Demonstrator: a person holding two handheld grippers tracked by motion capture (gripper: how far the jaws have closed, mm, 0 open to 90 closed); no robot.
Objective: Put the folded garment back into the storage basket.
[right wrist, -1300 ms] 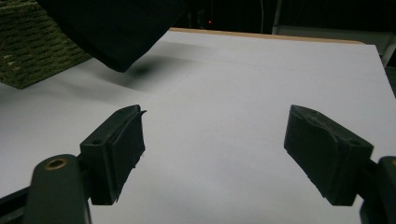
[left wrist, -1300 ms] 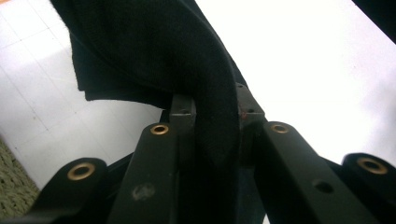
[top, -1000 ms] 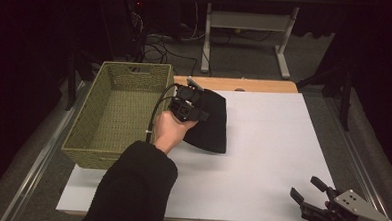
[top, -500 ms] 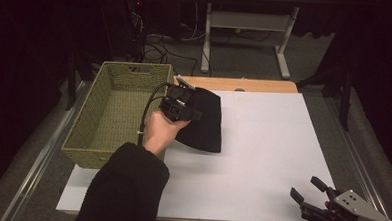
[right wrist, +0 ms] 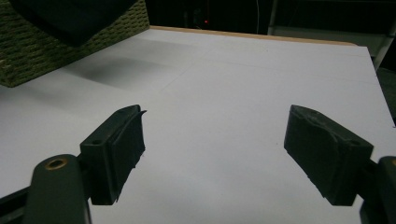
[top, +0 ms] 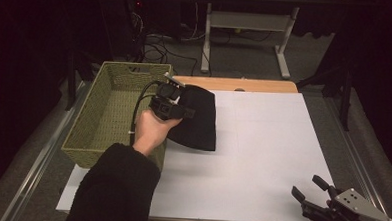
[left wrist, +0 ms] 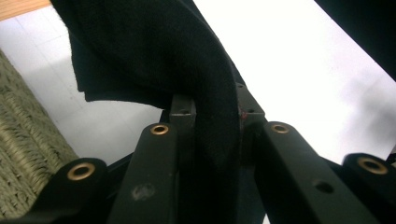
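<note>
A black cloth point(top: 199, 124) hangs lifted off the white tabletop, pinched at its upper left edge by my left gripper point(top: 180, 108), which is shut on it. In the left gripper view a fold of the black cloth point(left wrist: 140, 51) runs down between the two closed jaws of the left gripper point(left wrist: 212, 106). An olive woven basket point(top: 108, 114) stands just left of that hand. At the near right corner of the table my right gripper point(top: 312, 190) rests low and open. In its own view the right gripper point(right wrist: 212, 151) has wide-spread jaws with nothing between them.
The white sheet point(top: 262, 153) covers most of the table, with a wooden strip point(top: 235, 84) along its far edge. The basket's wall point(right wrist: 32, 56) and the hanging cloth point(right wrist: 70, 18) show at the top left of the right gripper view. Cables and a desk frame point(top: 248, 22) lie beyond the table.
My left hand has carried the black cloth leftward toward the basket and slightly higher. The right gripper has stayed where it was.
</note>
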